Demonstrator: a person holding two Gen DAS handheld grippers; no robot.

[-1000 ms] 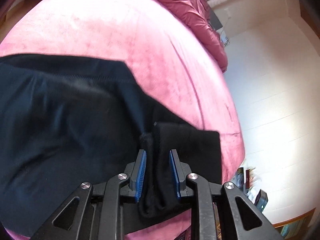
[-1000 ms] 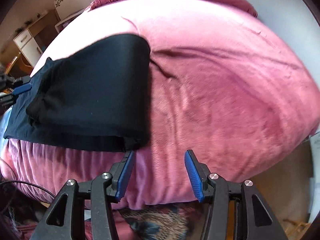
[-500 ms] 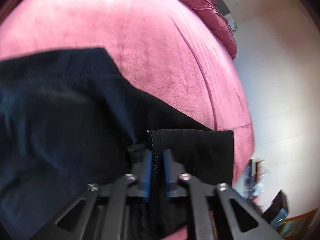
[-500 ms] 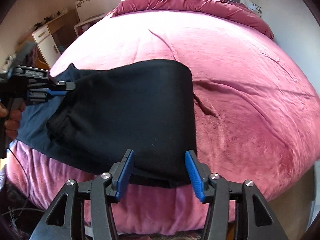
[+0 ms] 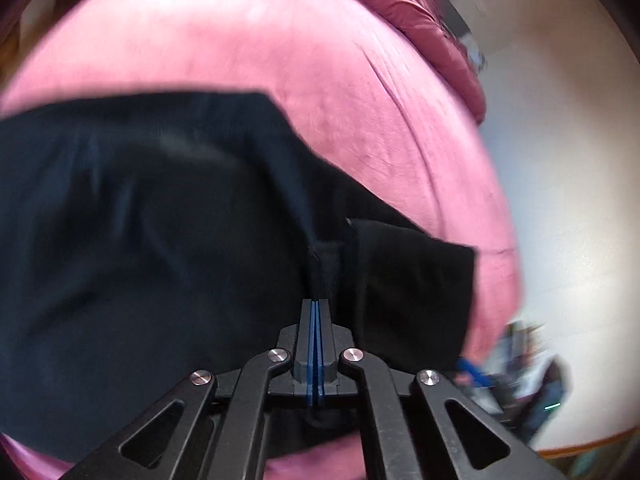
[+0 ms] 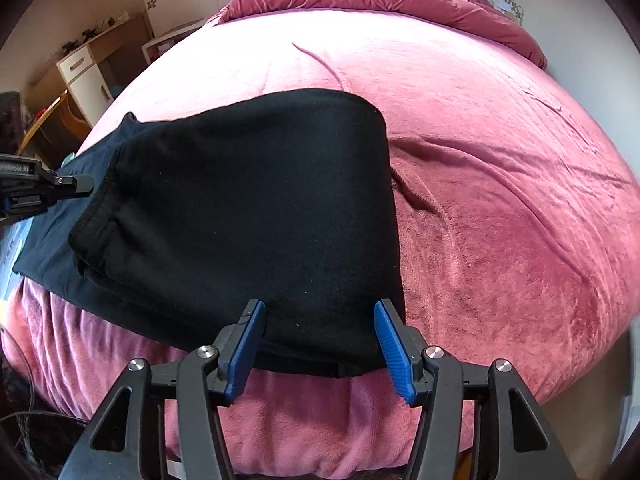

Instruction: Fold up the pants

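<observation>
Black pants (image 6: pixel 248 208) lie folded mid-left of frame on the pink bed (image 6: pixel 500 208). Left gripper (image 5: pixel 317 312) pressed together, w/ cloth bunched just ahead; grip unclear. Right gripper (image 6: pixel 320 336) spread over the near fold edge. Risk: thin pinch slips, layers shift.

The left gripper (image 5: pixel 316 308) was clamped fully shut, blue pads pressed flat together, angled down. Couldn't tell if any cloth was pinched. The right gripper (image 6: pixel 320 336) pointed steeply down, jaws standing apart, blue fingers (image 6: pixel 390 340) spread wide.
</observation>
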